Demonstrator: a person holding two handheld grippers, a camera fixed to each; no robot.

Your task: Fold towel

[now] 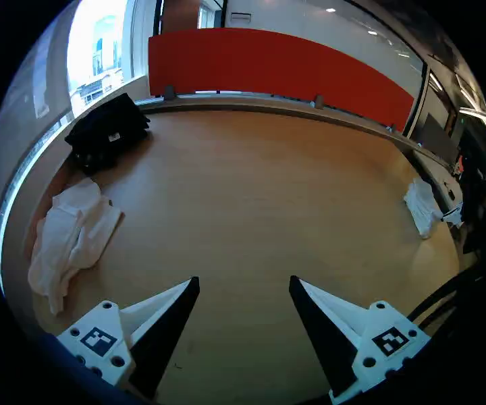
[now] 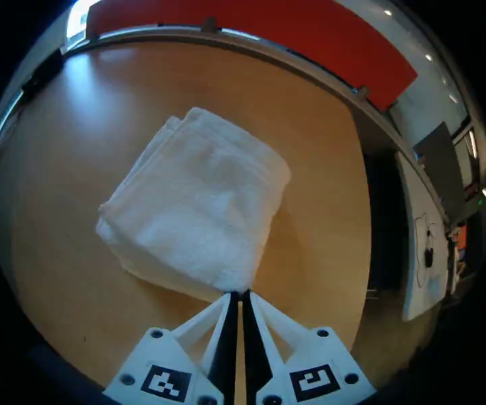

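On the wooden table (image 1: 256,189), seen from the left gripper view, a crumpled white towel (image 1: 71,236) lies loose at about nine o'clock. Behind it at ten o'clock sits a black bag (image 1: 106,131), the one container here; what it holds cannot be seen. The left gripper (image 1: 243,278) hovers at six o'clock with its fingers spread wide and nothing between them. A second white cloth (image 1: 422,206) lies at three o'clock near the table's far edge, well apart from the crumpled towel.

In the right gripper view, a folded towel (image 2: 196,202) rests flat in a neat stack at the centre of the table. The right gripper (image 2: 239,293) sits at six o'clock with its fingers closed to a thin slit, the tips just at the towel's near corner. Whether any cloth is caught between them cannot be told.

This towel looks finished, so the step in hand appears to be letting go of it. The next move would likely call for the open left gripper to reach to nine o'clock, take an edge of the crumpled towel and draw it to the bare middle of the table for spreading.
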